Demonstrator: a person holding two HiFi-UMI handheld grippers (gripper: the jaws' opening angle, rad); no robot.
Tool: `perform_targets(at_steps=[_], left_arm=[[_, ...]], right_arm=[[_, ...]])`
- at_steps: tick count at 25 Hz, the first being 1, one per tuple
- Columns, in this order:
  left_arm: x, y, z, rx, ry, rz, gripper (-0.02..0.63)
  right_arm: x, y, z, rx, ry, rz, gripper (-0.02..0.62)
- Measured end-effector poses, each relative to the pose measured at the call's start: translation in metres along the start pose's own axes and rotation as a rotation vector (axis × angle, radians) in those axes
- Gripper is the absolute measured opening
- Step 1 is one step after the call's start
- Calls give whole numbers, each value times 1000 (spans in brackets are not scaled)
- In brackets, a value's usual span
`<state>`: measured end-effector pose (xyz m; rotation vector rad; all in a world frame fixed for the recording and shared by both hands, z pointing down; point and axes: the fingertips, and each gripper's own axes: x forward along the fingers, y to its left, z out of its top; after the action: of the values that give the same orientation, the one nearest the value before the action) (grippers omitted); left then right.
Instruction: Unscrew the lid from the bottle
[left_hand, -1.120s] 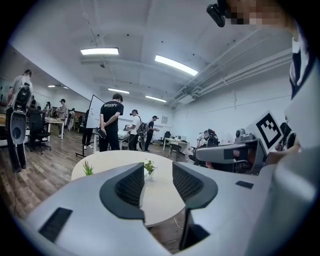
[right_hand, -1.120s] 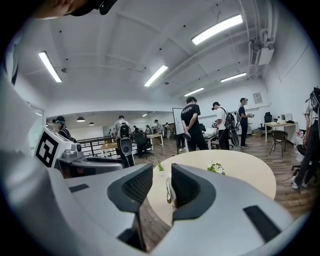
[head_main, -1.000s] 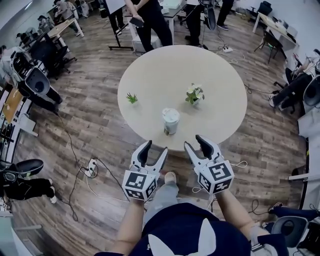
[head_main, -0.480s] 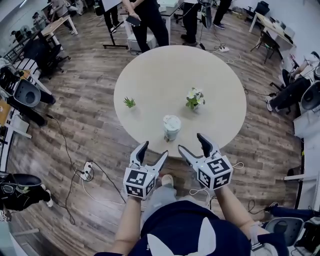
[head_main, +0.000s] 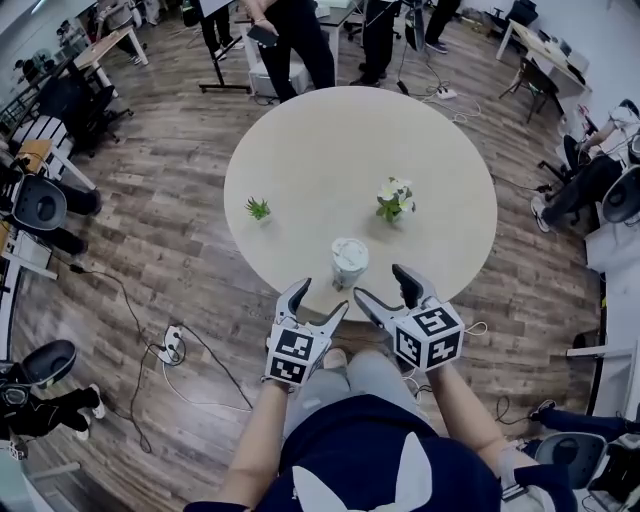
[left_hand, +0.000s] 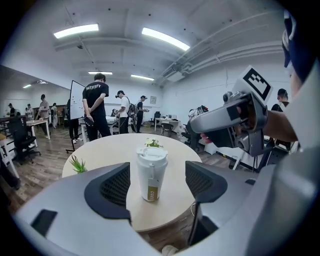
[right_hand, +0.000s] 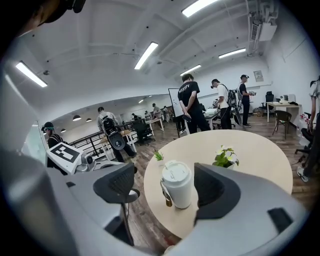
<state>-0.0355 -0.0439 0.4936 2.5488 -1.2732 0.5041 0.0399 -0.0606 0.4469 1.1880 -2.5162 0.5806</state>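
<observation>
Head view, surface (head_main: 350, 140): round and pale, on a wooden floor (head_main: 170, 240); people (head_main: 290, 40) stand at its far side.
Head view, bottle (head_main: 349, 268): white, upright, near the surface's near edge, the lid (head_main: 350, 250) on it.
Head view, green plant (head_main: 259, 208): left of the bottle and farther off.
Head view, flower pot (head_main: 395, 200): white blooms, right of the bottle and farther off.
Head view, left tongs (head_main: 322, 296): at the near edge, tips just short of the bottle on its left.
Head view, right tongs (head_main: 380, 283): just beside the bottle on its right, not touching it.

Left gripper view, left tongs: jaws opening, the pads wide apart. The bottle shows in the gap but stands farther off on the surface, and neither pad is on it.
Left gripper view, bottle: a tan tag (left_hand: 153, 192) low on its near side; the flower pot shows behind the lid.
Left gripper view, right tongs: reach in from the right, above the surface.

Right gripper view, right tongs: jaws opening. The bottle stands just ahead of the gap, close to the right pad, and nothing is gripped.
Right gripper view, bottle: upright by the near edge, with the green plant beyond on its left and the flower pot on its right.
</observation>
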Motion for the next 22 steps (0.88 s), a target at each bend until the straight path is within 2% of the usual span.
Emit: perform_targets(at_steps=[10, 18, 22], left_arm=[[37, -1, -23, 15, 71, -17, 330], [67, 10, -50, 44, 154, -27, 330], [80, 12, -54, 53, 164, -40, 330]], right_arm=[[12, -12, -12, 1, 64, 0, 371], [47, -17, -14, -29, 136, 24, 378], [65, -24, -20, -48, 183, 20, 410]])
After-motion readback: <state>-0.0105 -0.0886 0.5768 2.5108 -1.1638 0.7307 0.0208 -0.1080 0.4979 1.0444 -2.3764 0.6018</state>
